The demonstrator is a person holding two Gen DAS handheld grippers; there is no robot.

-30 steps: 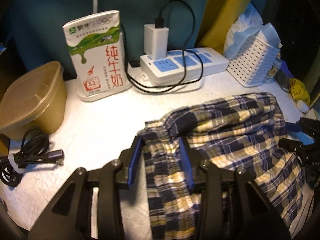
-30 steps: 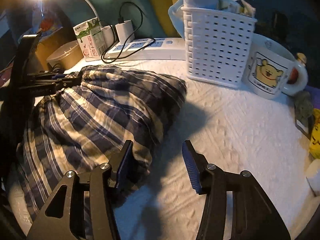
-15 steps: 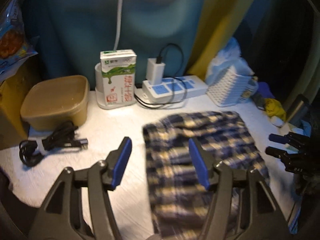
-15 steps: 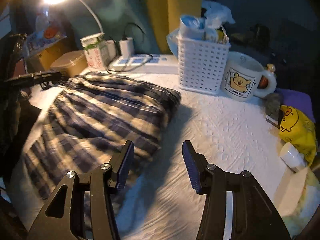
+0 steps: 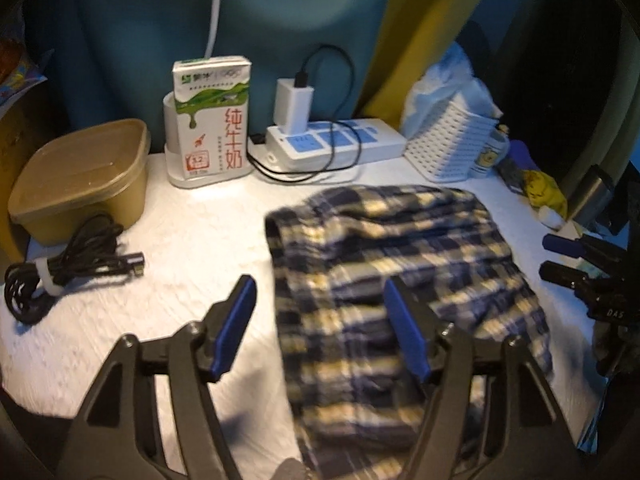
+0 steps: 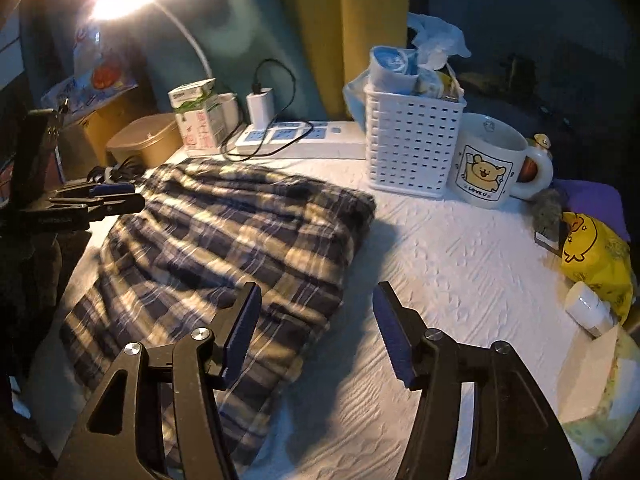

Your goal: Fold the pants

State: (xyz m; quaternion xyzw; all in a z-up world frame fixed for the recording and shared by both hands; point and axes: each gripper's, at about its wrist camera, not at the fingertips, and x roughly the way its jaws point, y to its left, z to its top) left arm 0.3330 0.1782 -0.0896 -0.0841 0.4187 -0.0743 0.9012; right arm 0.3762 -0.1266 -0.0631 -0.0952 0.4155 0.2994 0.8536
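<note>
The white table (image 5: 192,240) carries the plaid pants (image 5: 400,272), folded and lying across its middle toward the near edge. Both tools hang above the cloth, released: the left gripper (image 5: 320,328) and the right gripper (image 6: 316,328) have jaws opening with nothing pinched. The power strip (image 5: 340,144) and milk carton (image 5: 212,116) line the far edge.
</note>
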